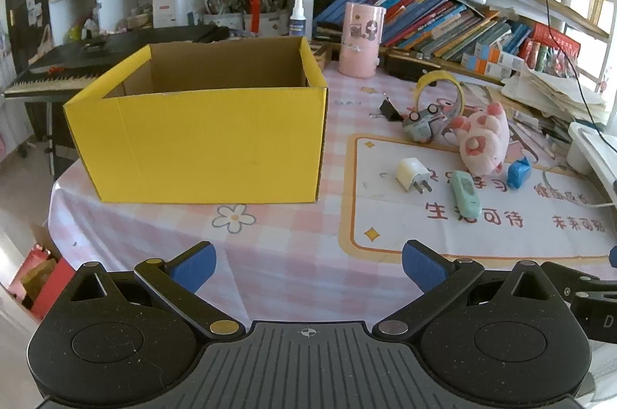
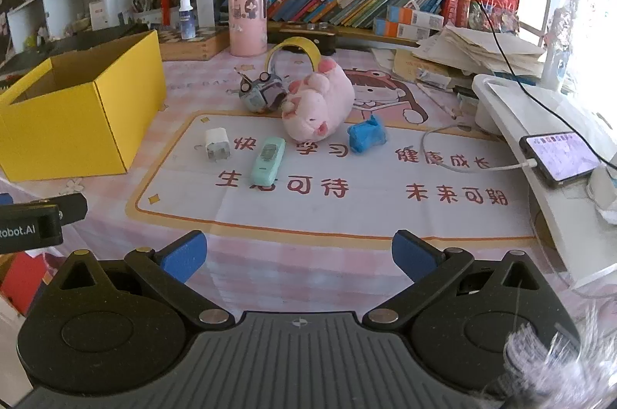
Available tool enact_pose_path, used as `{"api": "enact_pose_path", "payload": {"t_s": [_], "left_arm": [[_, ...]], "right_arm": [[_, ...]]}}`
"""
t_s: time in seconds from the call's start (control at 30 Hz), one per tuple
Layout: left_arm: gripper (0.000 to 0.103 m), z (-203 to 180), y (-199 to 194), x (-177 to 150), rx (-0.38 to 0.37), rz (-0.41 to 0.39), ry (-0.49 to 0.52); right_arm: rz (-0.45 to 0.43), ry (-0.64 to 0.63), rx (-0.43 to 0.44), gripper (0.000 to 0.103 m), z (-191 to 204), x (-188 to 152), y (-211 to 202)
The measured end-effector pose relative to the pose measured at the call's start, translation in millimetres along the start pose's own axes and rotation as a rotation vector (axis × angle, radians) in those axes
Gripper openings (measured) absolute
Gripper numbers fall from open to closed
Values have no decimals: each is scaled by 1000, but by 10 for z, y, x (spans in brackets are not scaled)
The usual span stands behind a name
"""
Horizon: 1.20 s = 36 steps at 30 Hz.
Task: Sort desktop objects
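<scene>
Two grippers are idling, so I'm planning: through the left wrist, my left gripper (image 1: 307, 264) is hovering with fingers wide apart, holding nothing, facing the yellow box (image 1: 200, 135) by the table's left edge. Through the right wrist, my right gripper (image 2: 299, 254) is gaping empty; I'd approach the white charger (image 2: 217, 143) mid-table squarely.

left gripper (image 1: 308, 264) jaws wide apart, empty, above pink checked tablecloth (image 1: 277, 254). yellow box (image 1: 208, 139) open ahead-left. charger plug (image 1: 413, 174), mint remote (image 1: 466, 194), pink plush (image 1: 484, 139) right.
</scene>
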State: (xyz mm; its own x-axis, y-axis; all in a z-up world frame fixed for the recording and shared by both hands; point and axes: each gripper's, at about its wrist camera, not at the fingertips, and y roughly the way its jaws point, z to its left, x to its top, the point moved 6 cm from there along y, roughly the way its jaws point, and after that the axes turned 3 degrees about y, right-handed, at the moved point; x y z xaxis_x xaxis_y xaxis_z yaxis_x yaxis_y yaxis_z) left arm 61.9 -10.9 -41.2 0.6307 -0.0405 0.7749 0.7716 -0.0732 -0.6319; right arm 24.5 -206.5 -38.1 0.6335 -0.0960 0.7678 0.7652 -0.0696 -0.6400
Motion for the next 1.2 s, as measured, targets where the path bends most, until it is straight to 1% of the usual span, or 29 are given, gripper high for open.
{"api": "enact_pose_path", "payload": {"t_s": [0.1, 0.23, 0.4, 0.5, 0.73, 0.93, 1.2], "left_arm": [[103, -44, 23, 2, -1, 8, -1], [103, -109, 64, 32, -22, 9, -18], [103, -202, 126, 81, -14, 11, -18], [103, -259, 170, 128, -10, 8, -26], [103, -431, 323, 223, 6, 34, -28], [103, -646, 458, 266, -17, 52, -35], [103, -911, 611, 327, 14, 64, -33]], "right_arm": [[8, -5, 10, 103, -27, 17, 18], [9, -10, 27, 103, -72, 60, 49], [2, -25, 39, 103, -143, 130, 88], [13, -29, 41, 103, -208, 181, 168], [30, -40, 55, 103, -375, 322, 358], [48, -56, 55, 101, -564, 429, 532], [78, -93, 73, 100, -796, 512, 749]]}}
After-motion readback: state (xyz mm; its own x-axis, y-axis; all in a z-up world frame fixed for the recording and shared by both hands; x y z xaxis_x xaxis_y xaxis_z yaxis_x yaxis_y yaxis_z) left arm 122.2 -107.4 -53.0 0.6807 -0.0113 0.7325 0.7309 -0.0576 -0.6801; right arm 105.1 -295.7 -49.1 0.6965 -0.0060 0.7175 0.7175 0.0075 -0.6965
